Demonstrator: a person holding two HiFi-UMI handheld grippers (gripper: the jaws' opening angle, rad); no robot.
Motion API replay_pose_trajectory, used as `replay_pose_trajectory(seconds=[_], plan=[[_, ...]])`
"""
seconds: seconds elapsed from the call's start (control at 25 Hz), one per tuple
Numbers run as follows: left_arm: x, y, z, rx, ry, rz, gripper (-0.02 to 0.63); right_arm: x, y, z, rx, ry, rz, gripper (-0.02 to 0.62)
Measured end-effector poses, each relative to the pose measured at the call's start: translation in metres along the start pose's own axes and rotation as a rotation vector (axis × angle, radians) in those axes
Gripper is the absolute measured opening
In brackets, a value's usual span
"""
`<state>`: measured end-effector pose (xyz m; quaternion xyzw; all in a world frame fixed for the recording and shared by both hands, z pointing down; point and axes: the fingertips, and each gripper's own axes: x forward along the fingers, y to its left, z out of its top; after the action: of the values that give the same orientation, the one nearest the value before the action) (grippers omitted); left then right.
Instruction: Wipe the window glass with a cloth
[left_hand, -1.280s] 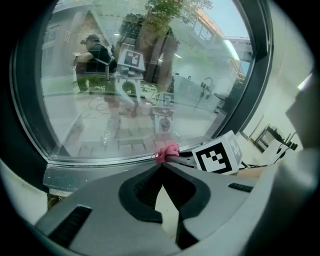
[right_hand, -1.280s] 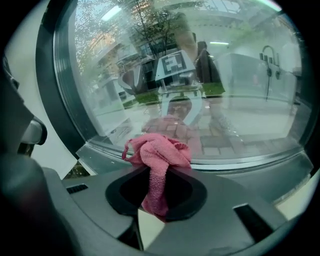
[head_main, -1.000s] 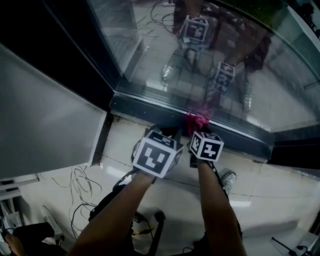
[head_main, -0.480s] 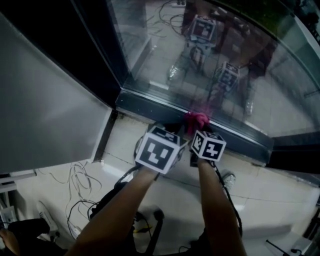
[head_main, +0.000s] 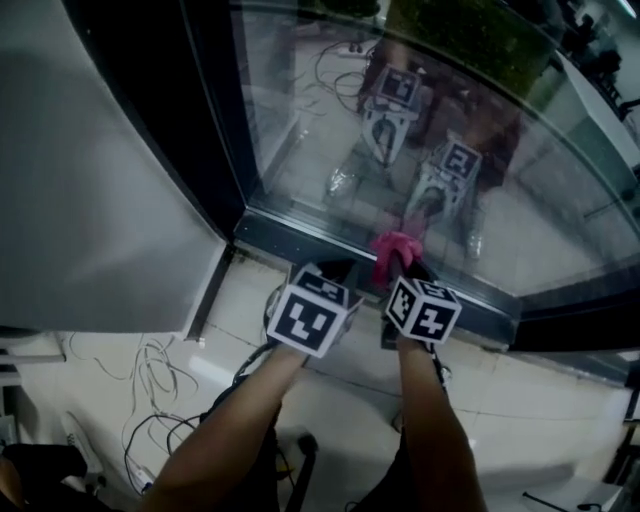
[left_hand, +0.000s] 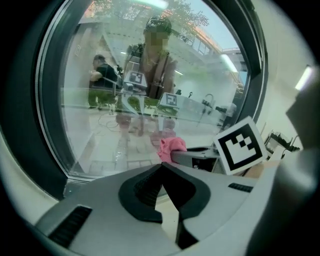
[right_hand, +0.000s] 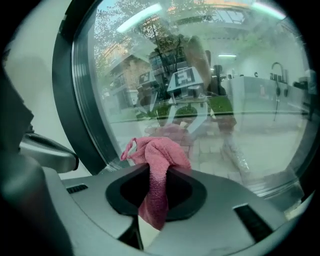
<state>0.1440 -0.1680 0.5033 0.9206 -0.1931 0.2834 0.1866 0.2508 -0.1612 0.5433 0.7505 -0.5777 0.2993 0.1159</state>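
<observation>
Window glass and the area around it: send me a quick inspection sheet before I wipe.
Surface: window glass, strongly reflective; dirt cannot be judged.
Job's things: pink cloth, bunched, near the lower edge of the glass; contact cannot be told.
Clutter: nothing seen.
Grippers: right claw shut on the pink cloth; left claw shut, empty.
Cables: loose cables on the floor at left.
Surroundings: dark window frame, pale tiled floor.

soft, matt, nubby weave on the pink cloth (right_hand: 159, 162). smooth, glossy, mirror-bright window glass (head_main: 540, 200). dull dark finish on the window frame (head_main: 215, 120). matt grey plastic on left gripper (left_hand: 161, 169) and right gripper (right_hand: 156, 176).
</observation>
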Motion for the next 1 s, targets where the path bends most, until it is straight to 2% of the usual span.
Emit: replay_pose_trajectory(seconds=[0.24, 0.68, 1.0], plan=[[-0.024, 0.0, 0.013, 0.051, -0.005, 0.018, 0.002, -0.039, 0.02, 0.055, -0.026, -0.118, 0.015, 0.071], [-0.086, -0.026, 0.093, 0.102, -0.158, 0.018, 0.002, -0.113, 0.044, 0.156, -0.112, -0.3, 0.01, 0.071], [-0.107, -0.039, 0.126, 0.136, -0.214, 0.015, 0.003, -0.149, 0.054, 0.211, -0.154, -0.394, 0.007, 0.071]])
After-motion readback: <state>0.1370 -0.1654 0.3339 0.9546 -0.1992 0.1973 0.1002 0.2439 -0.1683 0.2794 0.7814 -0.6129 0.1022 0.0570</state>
